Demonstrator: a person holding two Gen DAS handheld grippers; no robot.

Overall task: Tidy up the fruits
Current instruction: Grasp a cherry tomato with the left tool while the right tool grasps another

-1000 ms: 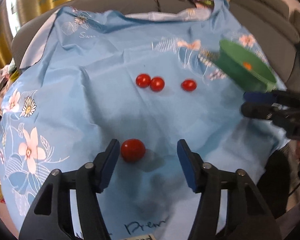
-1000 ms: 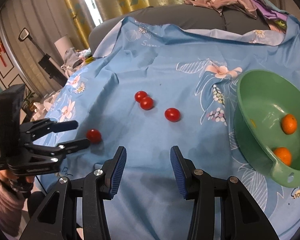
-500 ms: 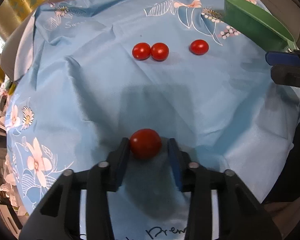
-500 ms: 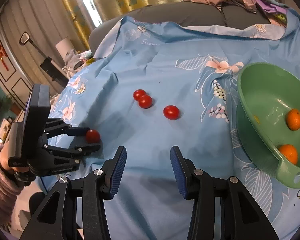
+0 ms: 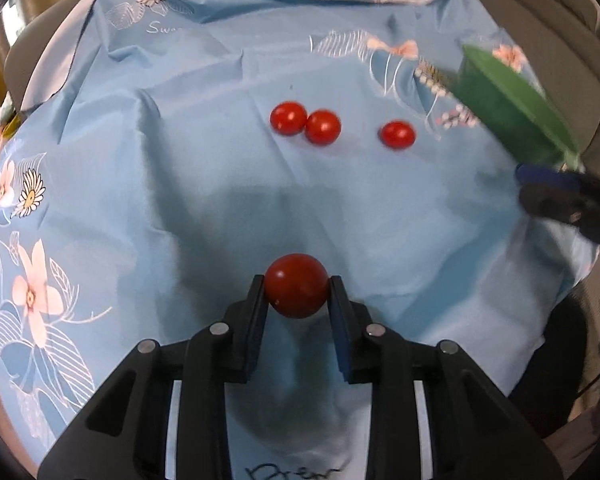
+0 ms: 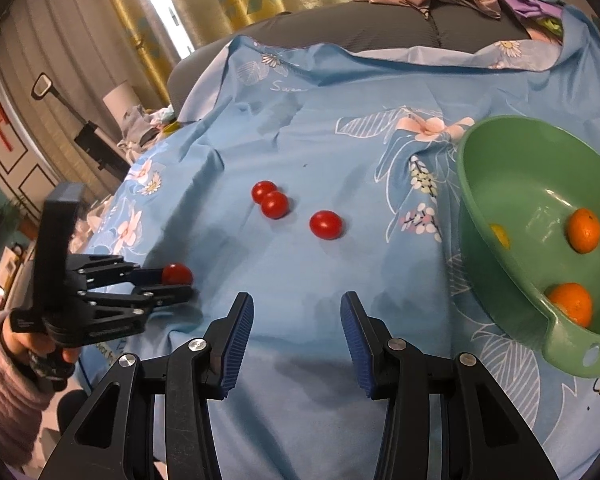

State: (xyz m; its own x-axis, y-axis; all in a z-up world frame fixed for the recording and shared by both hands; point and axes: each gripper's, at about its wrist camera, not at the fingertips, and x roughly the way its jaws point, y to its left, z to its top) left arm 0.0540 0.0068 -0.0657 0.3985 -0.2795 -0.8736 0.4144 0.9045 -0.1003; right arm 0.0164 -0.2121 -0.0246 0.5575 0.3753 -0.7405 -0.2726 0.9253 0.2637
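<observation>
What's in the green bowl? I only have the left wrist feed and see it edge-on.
Observer: Two oranges sit inside the bowl; there is also a yellowish patch on the inner wall that I cannot identify.
Operator: Right gripper? I only get a dark blur at my right edge.
Observer: The right gripper is open and holds nothing, above bare cloth.
Operator: Is the left gripper's tomato off the cloth?
Observer: Cannot tell. From the right wrist view the left gripper is shut on the tomato, low at the cloth's edge.
</observation>
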